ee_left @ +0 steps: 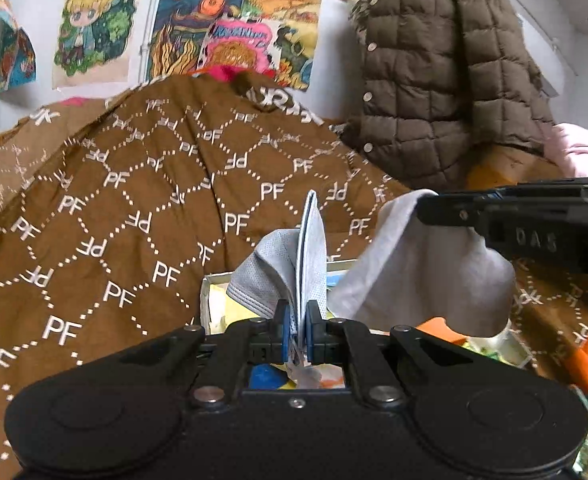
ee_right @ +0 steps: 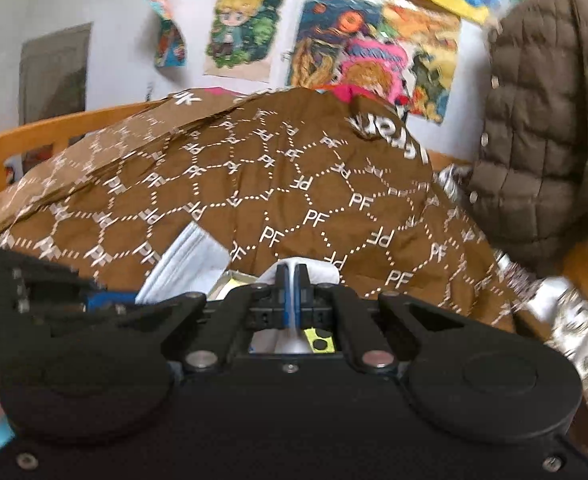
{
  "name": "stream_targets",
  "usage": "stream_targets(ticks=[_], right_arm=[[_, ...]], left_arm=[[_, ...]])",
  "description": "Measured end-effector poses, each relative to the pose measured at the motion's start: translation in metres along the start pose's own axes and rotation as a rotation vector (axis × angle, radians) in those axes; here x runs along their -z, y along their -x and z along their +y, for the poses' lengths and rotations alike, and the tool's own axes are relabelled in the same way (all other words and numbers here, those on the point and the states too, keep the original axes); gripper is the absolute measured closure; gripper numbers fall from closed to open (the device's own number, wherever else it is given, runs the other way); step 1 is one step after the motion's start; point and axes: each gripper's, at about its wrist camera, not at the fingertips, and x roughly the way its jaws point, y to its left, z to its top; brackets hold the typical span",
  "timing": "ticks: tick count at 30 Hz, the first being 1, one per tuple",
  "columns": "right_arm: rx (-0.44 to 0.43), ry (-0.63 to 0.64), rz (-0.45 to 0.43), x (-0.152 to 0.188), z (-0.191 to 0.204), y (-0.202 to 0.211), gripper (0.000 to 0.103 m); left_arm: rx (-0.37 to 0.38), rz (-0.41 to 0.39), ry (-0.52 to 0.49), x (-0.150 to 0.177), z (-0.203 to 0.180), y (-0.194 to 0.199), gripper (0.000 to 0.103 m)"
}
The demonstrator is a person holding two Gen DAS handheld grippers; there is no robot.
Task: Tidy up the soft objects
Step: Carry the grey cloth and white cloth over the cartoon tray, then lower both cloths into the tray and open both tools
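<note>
My left gripper [ee_left: 297, 312] is shut on a grey perforated garment with a striped waistband [ee_left: 270, 276], held upright above an open box [ee_left: 214, 296]. My right gripper [ee_left: 424, 210] comes in from the right in the left wrist view, shut on a plain light grey cloth [ee_left: 422, 272] that hangs beside the garment. In the right wrist view my right gripper [ee_right: 291, 276] pinches the white-grey cloth [ee_right: 306, 270]; the left gripper's body [ee_right: 34, 292] and the striped garment [ee_right: 186, 256] show at left.
A brown quilt printed with "PF" [ee_left: 134, 208] covers the bed behind. A brown quilted jacket [ee_left: 446, 80] hangs at the right. A pink fabric [ee_left: 586, 152] lies at far right. Colourful posters [ee_left: 234, 28] are on the wall. A wooden bed rail [ee_right: 54, 132] runs at left.
</note>
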Motion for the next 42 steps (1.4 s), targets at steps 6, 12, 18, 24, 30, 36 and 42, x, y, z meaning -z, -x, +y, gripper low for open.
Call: stream_targets(ticks=[6, 12, 18, 24, 30, 36, 42], right_arm=[[-0.011, -0.142, 0.082, 0.022, -0.025, -0.059, 0.103], [-0.02, -0.194, 0.193, 0.06, -0.034, -0.086, 0.103], [-0.008, -0.231, 0.285, 0.079, -0.046, -0.108, 0.103], [-0.007, -0.245, 0.34, 0.098, -0.052, -0.112, 0.099], [-0.009, -0.228, 0.321, 0.092, -0.055, -0.091, 0.088], [0.007, -0.224, 0.291, 0.083, -0.059, -0.067, 0.076], [0.007, -0.224, 0.249, 0.071, -0.065, -0.041, 0.063]], left_arm=[[0.01, 0.077, 0.038, 0.019, 0.009, -0.039, 0.096], [0.02, 0.154, 0.031, 0.038, 0.01, -0.06, 0.096], [0.016, 0.244, 0.007, 0.048, 0.006, -0.077, 0.095], [-0.002, 0.277, 0.022, 0.05, 0.002, -0.082, 0.089], [-0.027, 0.282, 0.029, 0.046, -0.002, -0.078, 0.083], [-0.039, 0.265, 0.006, 0.038, -0.009, -0.066, 0.075], [-0.054, 0.233, 0.022, 0.03, -0.011, -0.052, 0.066]])
